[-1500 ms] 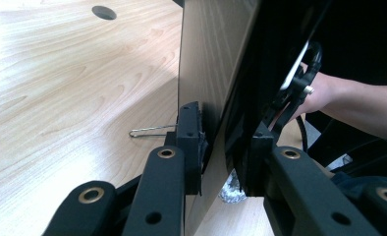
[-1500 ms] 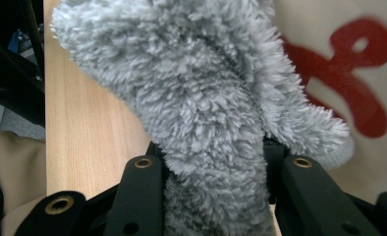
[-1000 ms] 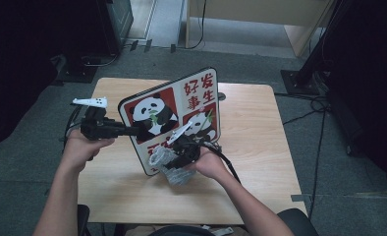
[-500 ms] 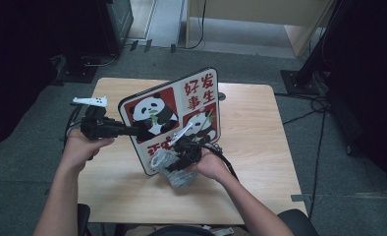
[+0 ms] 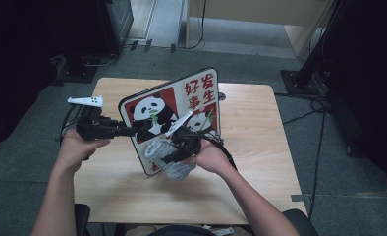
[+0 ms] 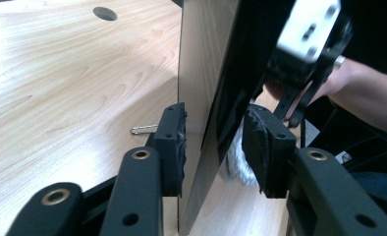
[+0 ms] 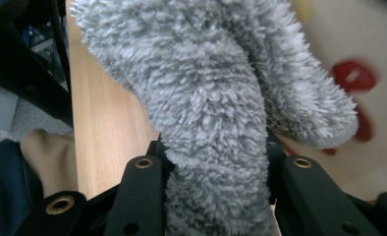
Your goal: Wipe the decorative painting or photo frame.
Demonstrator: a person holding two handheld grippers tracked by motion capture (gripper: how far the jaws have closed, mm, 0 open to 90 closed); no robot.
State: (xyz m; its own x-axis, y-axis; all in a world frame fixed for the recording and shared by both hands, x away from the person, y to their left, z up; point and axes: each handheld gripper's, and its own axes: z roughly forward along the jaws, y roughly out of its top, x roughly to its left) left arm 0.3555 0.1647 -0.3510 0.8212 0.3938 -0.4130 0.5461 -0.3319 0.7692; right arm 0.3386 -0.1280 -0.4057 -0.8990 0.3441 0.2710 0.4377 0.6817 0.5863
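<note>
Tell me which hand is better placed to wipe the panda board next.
Right: its tongs are shut on the grey fluffy cloth, at the panda board. The left tongs straddle the board's edge, just loosened.

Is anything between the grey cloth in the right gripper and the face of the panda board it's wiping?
Nothing visible. The fluffy grey cloth, clamped in the right gripper, lies right against the panda board; no other object sits between them.

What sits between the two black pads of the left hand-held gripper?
In the left gripper view, the edge of the upright panda board stands between the pads, whose jaws have just been opening.
</note>
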